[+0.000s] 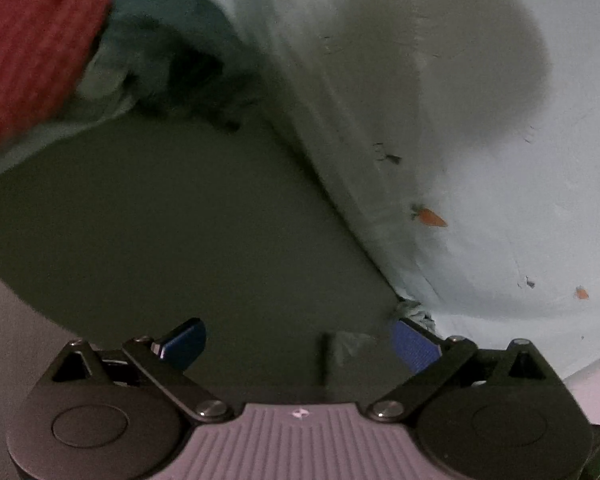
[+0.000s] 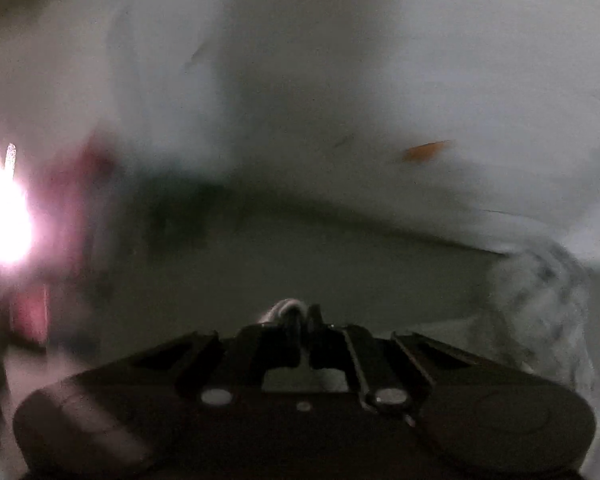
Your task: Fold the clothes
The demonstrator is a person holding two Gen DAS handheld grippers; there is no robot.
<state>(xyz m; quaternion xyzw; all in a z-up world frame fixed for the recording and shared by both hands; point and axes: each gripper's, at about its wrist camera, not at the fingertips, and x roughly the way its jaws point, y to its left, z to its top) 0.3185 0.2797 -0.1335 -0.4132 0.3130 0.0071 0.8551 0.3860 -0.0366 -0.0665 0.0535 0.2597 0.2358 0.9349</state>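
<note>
1. While the pale cloth with small carrot prints (image 1: 480, 120) lies spread over the right half of the left wrist view, none of it looks folded into a neat stack, so I judge the job to be at an early stage.
2. The left gripper (image 1: 300, 340) has its blue fingers (image 1: 414, 344) spread wide. A bunched corner of the cloth (image 1: 414, 312) sits just beside the right-hand finger, and nothing is pressed between the two.
3. The right gripper (image 2: 300, 316) has its fingers pressed together. A small whitish bit (image 2: 286, 308) shows at the tips, most likely a fold of the cloth, though the blur keeps me from being sure.
4. In the right wrist view the cloth (image 2: 420, 80) fills the upper part, and a crumpled portion (image 2: 540, 300) hangs at the right.
5. Still to do, as I read it: straighten the cloth, bring its edges together, and deal with the dark heap of clothes (image 1: 160, 60) and the red fabric (image 1: 32, 48) at the far left.
6. The cloth's long edge (image 1: 340, 200) runs diagonally from the heap down to the left gripper.
7. The dark green surface (image 1: 160, 220) left of that edge is bare and gives open room for laying a fold.
</note>
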